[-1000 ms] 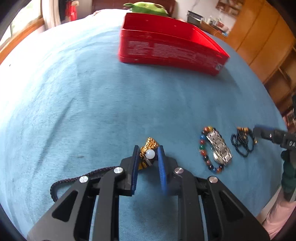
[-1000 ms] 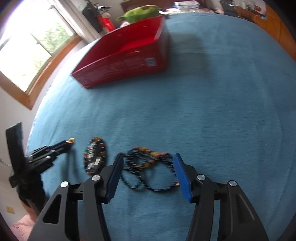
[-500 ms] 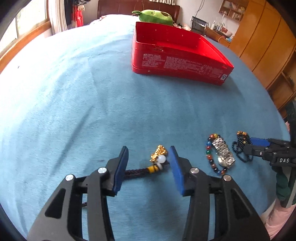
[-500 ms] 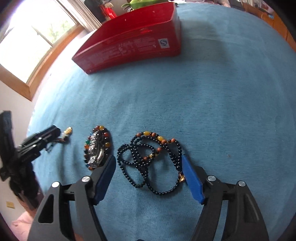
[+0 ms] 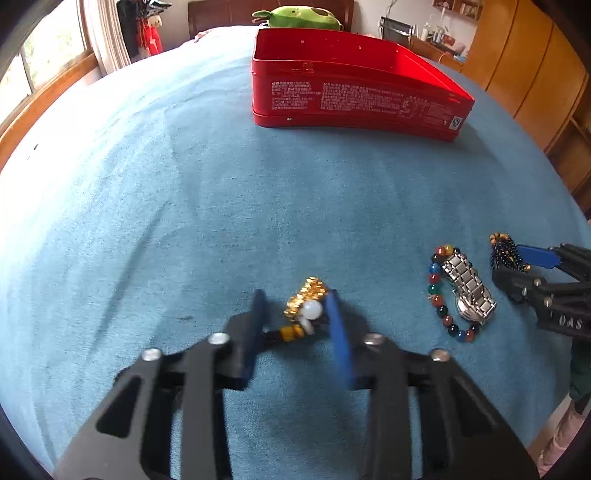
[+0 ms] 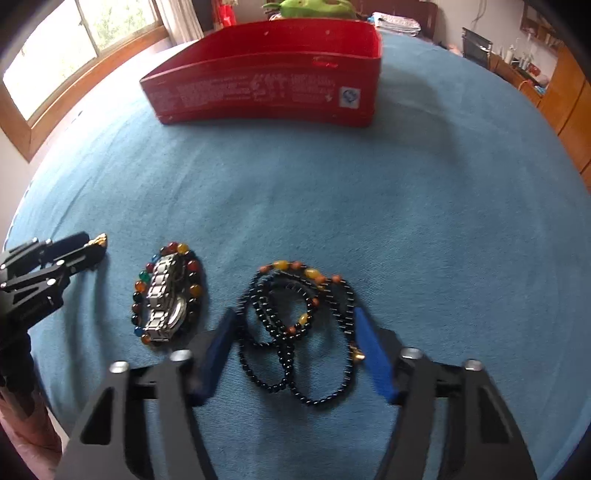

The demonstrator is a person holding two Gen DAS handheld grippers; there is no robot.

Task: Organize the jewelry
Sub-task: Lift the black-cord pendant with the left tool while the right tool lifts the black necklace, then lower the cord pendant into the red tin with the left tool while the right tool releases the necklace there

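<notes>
Two grippers sit low over the blue bedspread (image 5: 184, 206), and I read both as parted. My left gripper (image 5: 295, 306) has its blue pads standing either side of the gold charm (image 5: 306, 295), which has a white bead and a dark braided cord trailing back between the fingers; the right pad looks to be touching the bead, the left pad stands apart from it, so I see no firm grip. My right gripper (image 6: 293, 325) is spread wide around the black bead necklace (image 6: 295, 325), which lies coiled on the cloth between the pads, its amber and orange beads at the far side of the coil. Just beside that necklace, to its left, lies the multicoloured bead bracelet (image 6: 168, 291) with the silver watch (image 6: 164, 299) resting inside its ring. Farther out, well apart from all the jewelry, stands the open red tin box (image 6: 266, 92); I cannot see its floor. Beyond it lies a green plush toy (image 5: 299, 16), with wooden wardrobes (image 5: 528, 62) off to the right.
</notes>
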